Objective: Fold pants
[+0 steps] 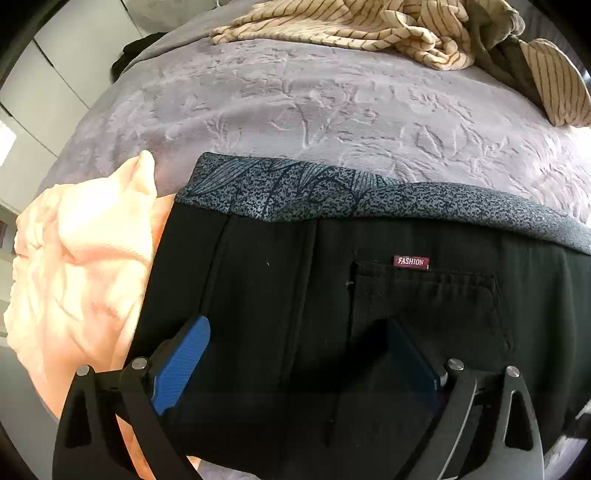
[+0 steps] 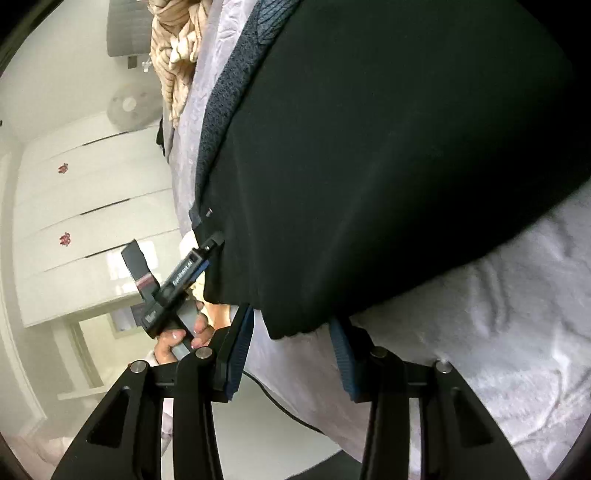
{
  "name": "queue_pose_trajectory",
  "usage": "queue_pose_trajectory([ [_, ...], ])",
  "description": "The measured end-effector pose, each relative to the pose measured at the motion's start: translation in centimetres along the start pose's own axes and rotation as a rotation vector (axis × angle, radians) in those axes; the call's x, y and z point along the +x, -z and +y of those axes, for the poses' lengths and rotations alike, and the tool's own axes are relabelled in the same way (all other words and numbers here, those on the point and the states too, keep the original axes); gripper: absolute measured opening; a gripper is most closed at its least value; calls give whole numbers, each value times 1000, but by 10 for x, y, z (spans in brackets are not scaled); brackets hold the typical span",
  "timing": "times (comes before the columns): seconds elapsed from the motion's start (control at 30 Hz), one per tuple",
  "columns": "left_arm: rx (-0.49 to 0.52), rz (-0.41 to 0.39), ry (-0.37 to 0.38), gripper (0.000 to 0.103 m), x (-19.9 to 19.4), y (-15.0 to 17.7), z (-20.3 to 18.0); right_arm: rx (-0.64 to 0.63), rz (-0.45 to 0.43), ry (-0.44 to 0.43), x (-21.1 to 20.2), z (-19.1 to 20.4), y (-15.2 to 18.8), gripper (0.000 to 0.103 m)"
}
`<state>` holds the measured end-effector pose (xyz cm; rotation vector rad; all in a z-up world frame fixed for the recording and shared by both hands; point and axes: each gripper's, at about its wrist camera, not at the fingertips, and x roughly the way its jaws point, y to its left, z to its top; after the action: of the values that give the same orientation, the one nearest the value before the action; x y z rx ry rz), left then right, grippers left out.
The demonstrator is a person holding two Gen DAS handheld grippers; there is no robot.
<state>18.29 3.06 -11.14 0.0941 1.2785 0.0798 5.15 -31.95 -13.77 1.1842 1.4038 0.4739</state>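
Black pants [image 1: 280,291] lie on the lilac bedspread, on top of a grey patterned garment [image 1: 295,192]. A back pocket with a red "FASHION" tag [image 1: 411,261] faces up. My left gripper [image 1: 295,347] is open, its blue pads spread wide over the black fabric near its left edge. In the right wrist view the pants [image 2: 388,166] fill the upper frame. My right gripper [image 2: 291,332] is open, with the pants' lower corner hanging between its blue pads. The left gripper [image 2: 212,245] shows there too, at the pants' edge.
A peach garment [image 1: 81,266] lies bunched left of the pants. Striped beige clothes [image 1: 369,26] are piled at the far side of the bedspread [image 1: 332,107]. White wardrobe doors [image 2: 92,206] stand beyond the bed's edge. A black cable [image 2: 280,406] runs along the floor.
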Motion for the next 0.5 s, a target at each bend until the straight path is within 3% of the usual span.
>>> queue_pose_trajectory([
  [0.07, 4, -2, 6, 100, 1, -1, 2, 2, -33, -10, -3, 5, -5, 43],
  [0.1, 5, 0, 9, 101, 4, -5, 5, -1, -56, -2, -5, 10, -8, 15],
  [0.13, 6, 1, 13, 101, 6, -7, 7, -8, -67, 11, -9, 13, -8, 9],
  [0.2, 11, -2, 20, 101, 6, -7, 9, -57, -92, 6, -17, 32, -8, 9],
  [0.27, 11, -6, 23, 103, 10, -8, 13, -114, -94, 62, -23, 39, 0, 9],
  [0.33, 10, -4, 26, 103, 11, -8, 14, -94, -62, 151, -18, 20, 7, 8],
  [0.43, 18, 7, 1, 103, 3, -9, 10, -34, -47, 169, -27, -2, 14, 9],
  [0.5, 8, 18, 2, 102, -10, -10, 7, -55, -55, 213, -46, 0, 18, 21],
])
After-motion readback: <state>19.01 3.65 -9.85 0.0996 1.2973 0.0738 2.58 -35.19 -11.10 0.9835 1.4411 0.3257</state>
